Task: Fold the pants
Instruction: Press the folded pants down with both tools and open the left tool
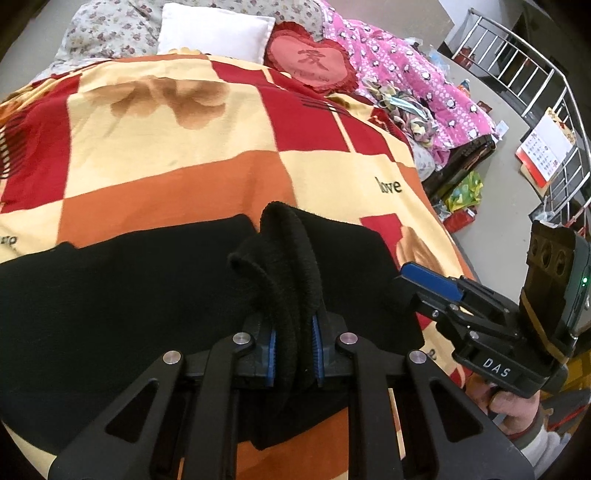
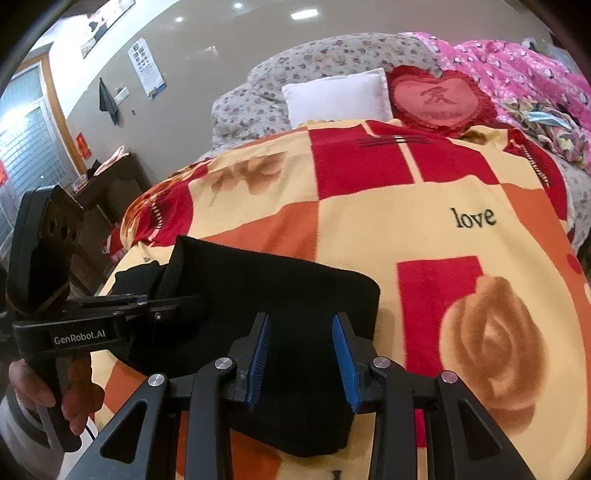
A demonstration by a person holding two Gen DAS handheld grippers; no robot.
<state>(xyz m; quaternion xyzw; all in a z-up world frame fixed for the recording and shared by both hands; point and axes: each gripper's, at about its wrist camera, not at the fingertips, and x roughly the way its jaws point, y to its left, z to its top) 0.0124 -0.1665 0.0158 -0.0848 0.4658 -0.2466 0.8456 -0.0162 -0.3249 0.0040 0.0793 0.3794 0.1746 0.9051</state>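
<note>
The pants (image 1: 122, 295) lie black and flat on the near part of the blanket (image 1: 177, 177), running left to right across the bed. The left gripper (image 1: 293, 345) pinches a bunched ridge of their cloth between its blue pads (image 1: 317, 347), jaws pressed tight on it. The right gripper (image 2: 301, 354) hangs over the right end of the pants with its jaws spread, gripping nothing in its own view; in the left view its tip is lost against the dark cloth.

The main risk, as I judge it, is a lopsided fold: only one side is held, so lifting now would drag the free end and skew the edges. The pinch also looks thick, likely several layers, and a layer could slip out partway. The soft blanket may ride up with the cloth. Far off, the white pillow (image 1: 214, 31) and heart cushion (image 1: 310, 61) stand clear.
</note>
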